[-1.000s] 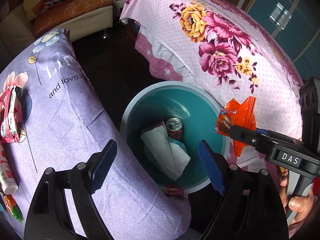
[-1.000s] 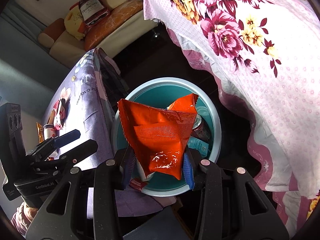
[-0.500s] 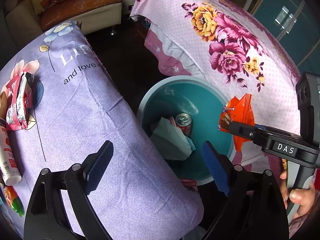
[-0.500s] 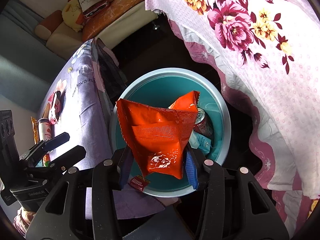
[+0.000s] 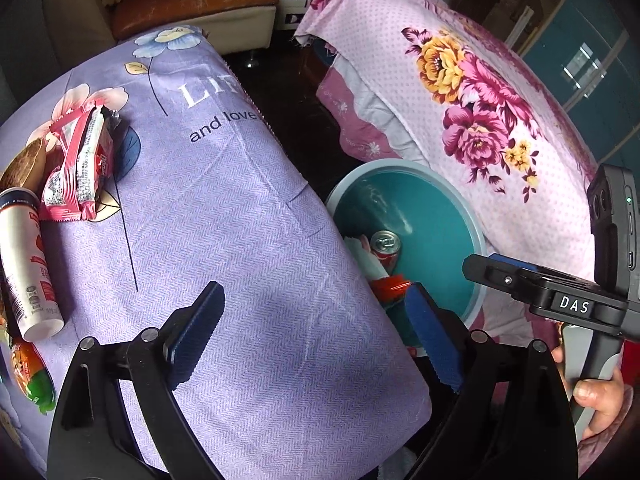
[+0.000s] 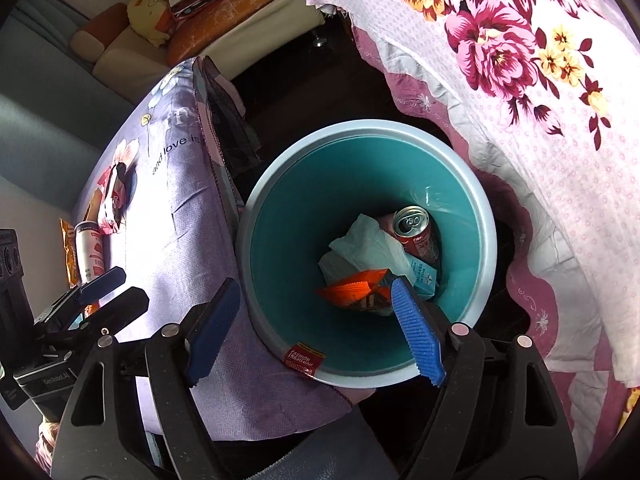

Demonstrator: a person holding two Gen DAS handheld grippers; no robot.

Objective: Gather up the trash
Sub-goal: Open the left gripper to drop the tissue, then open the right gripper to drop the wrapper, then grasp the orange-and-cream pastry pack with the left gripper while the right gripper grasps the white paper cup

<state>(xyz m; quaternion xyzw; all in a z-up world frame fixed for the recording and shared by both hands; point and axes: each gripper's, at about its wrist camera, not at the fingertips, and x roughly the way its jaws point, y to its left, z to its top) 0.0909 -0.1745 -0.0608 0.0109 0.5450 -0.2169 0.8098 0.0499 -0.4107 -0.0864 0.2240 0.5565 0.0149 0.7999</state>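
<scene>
The orange wrapper [image 6: 356, 290] lies inside the teal bin [image 6: 280, 216], lower centre of the right view, atop tissue [image 6: 368, 244] beside a can [image 6: 416, 232]. Your right hand-held gripper [image 6: 316, 328] is opening with nothing between its pads; clear the rim. Your left hand-held gripper [image 5: 316, 336] is spread, empty, over the lilac table [image 5: 240, 220]; the pink packet [image 5: 80, 160] and white bottle [image 5: 26, 264] wait at far left.

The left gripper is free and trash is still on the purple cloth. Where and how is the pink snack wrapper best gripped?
Probably by its crumpled upper body: the pink snack wrapper lies loosely folded on the purple cloth, standing up a little. Come from above, jaws across its narrow width, on the open side away from the white tube beside it.
</scene>
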